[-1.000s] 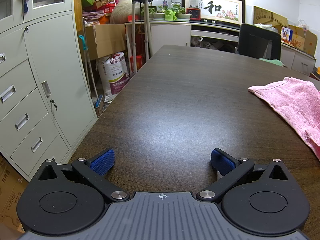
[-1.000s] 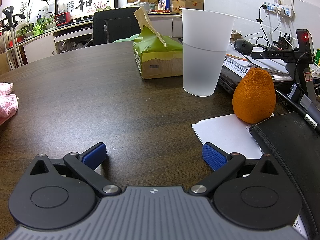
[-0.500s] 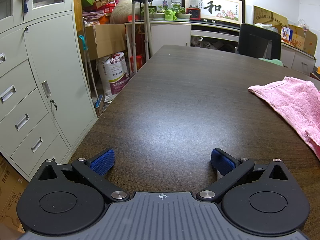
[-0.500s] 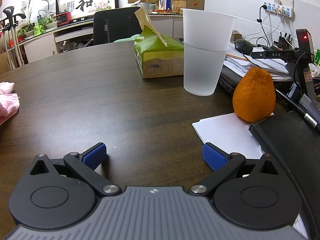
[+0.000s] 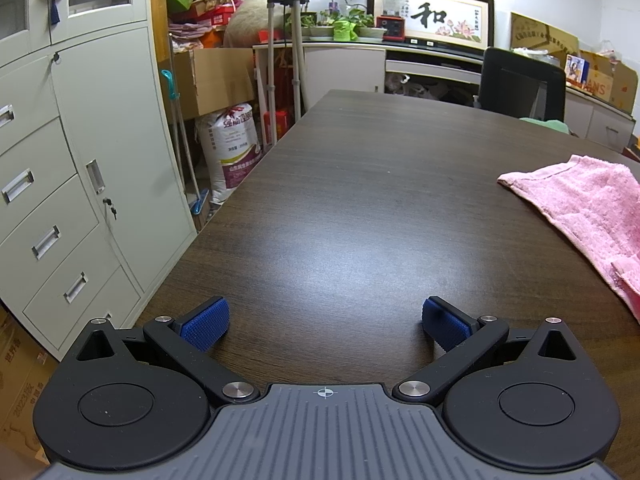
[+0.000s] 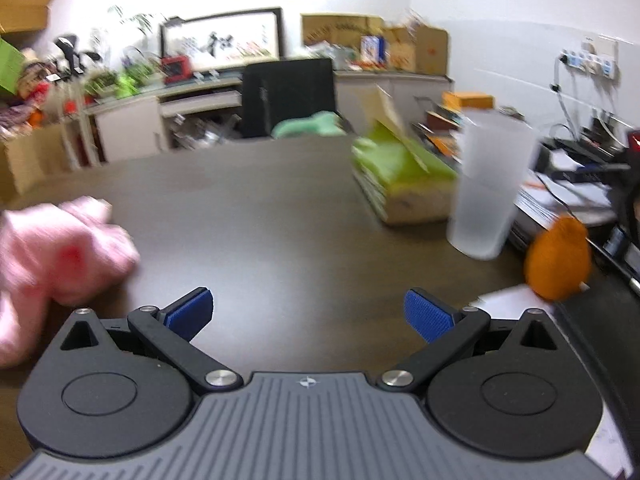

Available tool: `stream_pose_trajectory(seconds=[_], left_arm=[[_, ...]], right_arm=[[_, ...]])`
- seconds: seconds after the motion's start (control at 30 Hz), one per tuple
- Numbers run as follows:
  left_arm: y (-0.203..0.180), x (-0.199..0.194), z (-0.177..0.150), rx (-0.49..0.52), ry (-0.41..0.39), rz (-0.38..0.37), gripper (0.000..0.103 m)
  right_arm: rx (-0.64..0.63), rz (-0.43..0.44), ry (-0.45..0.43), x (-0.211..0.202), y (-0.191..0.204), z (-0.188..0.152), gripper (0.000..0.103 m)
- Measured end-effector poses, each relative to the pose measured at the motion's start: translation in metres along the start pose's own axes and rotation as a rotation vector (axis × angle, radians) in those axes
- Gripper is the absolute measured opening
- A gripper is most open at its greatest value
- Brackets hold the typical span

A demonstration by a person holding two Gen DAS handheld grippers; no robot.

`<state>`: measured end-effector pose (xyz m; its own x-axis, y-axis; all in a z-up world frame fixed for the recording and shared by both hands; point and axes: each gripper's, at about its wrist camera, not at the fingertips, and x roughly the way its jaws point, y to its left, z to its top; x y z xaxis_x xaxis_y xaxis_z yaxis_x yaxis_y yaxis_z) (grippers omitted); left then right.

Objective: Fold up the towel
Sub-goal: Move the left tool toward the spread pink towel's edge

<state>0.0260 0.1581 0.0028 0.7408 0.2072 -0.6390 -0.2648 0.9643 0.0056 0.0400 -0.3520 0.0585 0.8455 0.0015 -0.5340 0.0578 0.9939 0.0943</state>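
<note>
Right gripper [image 6: 308, 314] nearer towel [image 6: 60, 248], seemingly agape.

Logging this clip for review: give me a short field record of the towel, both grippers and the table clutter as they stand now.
towel: pink towel lying crumpled on the table, not folded
left gripper: open, empty, over bare table, towel to its right
right gripper: open, empty, towel to its left
clutter: cup, orange, green pack on the right
image quality: right view motion-blurred

Frosted cup [image 6: 486, 188] between green packet [image 6: 400, 172] and orange [image 6: 558, 262].
</note>
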Motion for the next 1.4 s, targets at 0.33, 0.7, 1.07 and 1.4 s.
stream_pose_trajectory(seconds=[0.33,0.7,1.07,1.4], left_arm=[[-0.003,-0.001,0.000,-0.026,0.000,0.031,0.103],[-0.021,0.002,0.004,-0.052,0.001,0.064,0.103],[-0.051,0.003,0.006,-0.029,0.000,0.049,0.103],[-0.088,-0.011,0.005,0.053,-0.025,-0.006,0.103]], right_arm=[[0.077,0.130,-0.026,0.040,0.049,0.027,0.103],[0.096,0.110,-0.024,0.067,0.032,0.017,0.103],[0.068,0.118,-0.031,0.061,0.036,0.008,0.103],[-0.001,0.118,-0.020,0.060,0.056,0.002,0.103]])
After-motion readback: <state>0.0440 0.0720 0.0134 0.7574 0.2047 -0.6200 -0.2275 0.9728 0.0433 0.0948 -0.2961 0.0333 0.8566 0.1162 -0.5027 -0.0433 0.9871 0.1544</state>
